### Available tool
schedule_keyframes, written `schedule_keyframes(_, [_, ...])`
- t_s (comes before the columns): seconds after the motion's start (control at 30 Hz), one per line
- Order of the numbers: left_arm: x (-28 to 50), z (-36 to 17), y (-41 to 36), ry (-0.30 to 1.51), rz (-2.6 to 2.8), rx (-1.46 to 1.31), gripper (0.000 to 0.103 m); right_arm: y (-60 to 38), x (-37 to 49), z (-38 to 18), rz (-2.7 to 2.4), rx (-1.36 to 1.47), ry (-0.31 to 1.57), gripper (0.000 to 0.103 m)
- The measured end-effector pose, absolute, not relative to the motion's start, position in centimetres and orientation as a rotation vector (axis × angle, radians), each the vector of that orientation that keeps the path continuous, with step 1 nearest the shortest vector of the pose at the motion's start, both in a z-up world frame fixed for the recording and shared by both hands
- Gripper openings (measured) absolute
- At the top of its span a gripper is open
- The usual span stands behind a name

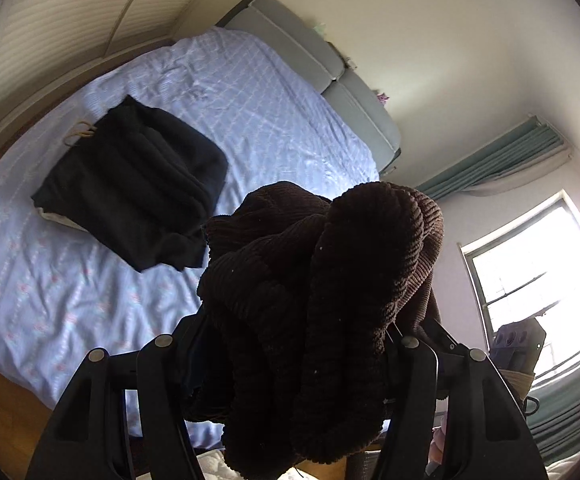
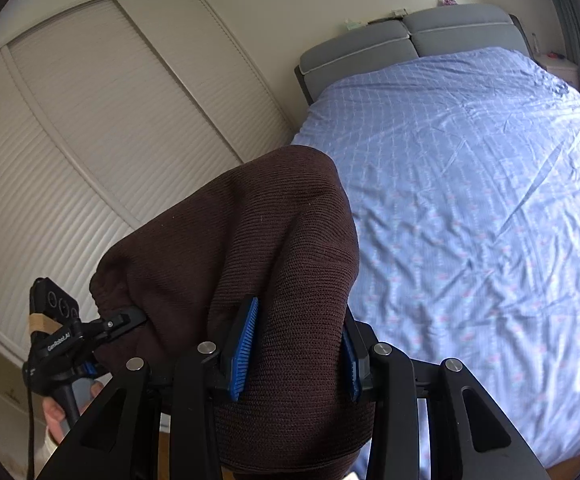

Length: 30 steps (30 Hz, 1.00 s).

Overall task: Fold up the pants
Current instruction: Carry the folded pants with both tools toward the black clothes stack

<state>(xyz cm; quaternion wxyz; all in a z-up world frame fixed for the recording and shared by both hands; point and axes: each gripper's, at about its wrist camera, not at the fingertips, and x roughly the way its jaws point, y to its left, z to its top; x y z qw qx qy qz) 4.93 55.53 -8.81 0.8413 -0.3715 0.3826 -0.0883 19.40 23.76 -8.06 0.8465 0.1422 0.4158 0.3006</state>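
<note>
Brown corduroy pants [image 1: 314, 292] hang bunched between my two grippers, lifted above the bed. My left gripper [image 1: 290, 344] is shut on a thick bundle of the pants, which hides its fingertips. My right gripper [image 2: 298, 344] is shut on another part of the same pants [image 2: 249, 248], the cloth pinched between its blue pads [image 2: 245, 344]. The left gripper also shows in the right wrist view [image 2: 117, 320] at the lower left, gripping the pants' edge.
A bed with a light blue sheet [image 1: 249, 120] [image 2: 470, 200] lies below. A folded dark garment pile [image 1: 133, 188] sits on it. A grey headboard [image 2: 410, 36], white sliding closet doors [image 2: 89, 140] and a bright window [image 1: 538, 272] surround the bed.
</note>
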Motion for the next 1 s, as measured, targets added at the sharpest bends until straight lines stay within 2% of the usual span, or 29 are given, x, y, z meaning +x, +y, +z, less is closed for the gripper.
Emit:
schedule_keyframes(0.27, [9.8, -9.3, 64.2, 0.832, -0.189, -0.726, 0.062, 34.0, 21.0, -9.5, 0.632, 0.258, 0.933, 0.038])
schedule_keyframes(0.47, [17.1, -10.2, 69.0, 0.851, -0.226, -0.680, 0.061, 39.0, 25.5, -11.1, 0.623, 0.276, 0.918, 0.038])
schedule_keyframes(0.73, [27.7, -12.5, 72.3, 0.948, -0.221, -0.612, 0.061, 45.1, 33.0, -13.0, 0.567, 0.230, 0.960, 0.038])
schedule_keyframes(1.0, [33.8, -16.3, 74.3, 1.071, -0.184, -0.584, 0.061, 48.0, 39.2, -17.3, 0.548, 0.239, 1.061, 0.038])
